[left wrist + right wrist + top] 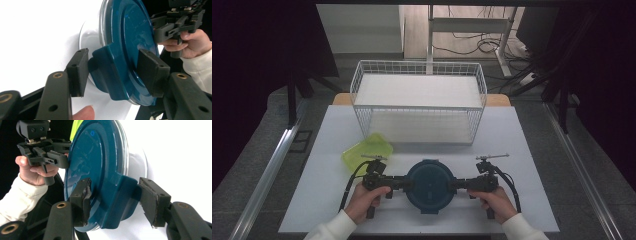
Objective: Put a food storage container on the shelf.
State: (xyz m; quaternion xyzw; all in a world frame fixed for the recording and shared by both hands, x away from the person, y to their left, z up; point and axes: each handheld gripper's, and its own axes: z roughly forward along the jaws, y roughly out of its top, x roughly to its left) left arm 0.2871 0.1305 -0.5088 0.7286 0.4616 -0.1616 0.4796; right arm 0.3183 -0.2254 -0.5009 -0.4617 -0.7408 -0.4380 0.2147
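Note:
A round container with a dark-blue lid (430,186) lies on the white table near the front edge, between my two grippers. My left gripper (408,184) reaches in from the left and its jaws clamp the lid's left latch tab (110,75). One pad (79,72) sits at the tab's outer side and the other pad (150,72) rests on the lid top. From the opposite side, my right gripper (453,185) holds the right latch tab (120,200) the same way, pads (150,200) touching it. A clear bowl rim (87,37) shows under the lid.
A lime-green container (368,151) lies just behind and left of the blue lid. A white wire basket (419,100) stands at the back of the table. Bare white tabletop (522,140) lies to the right. A black frame and cables stand beyond the table.

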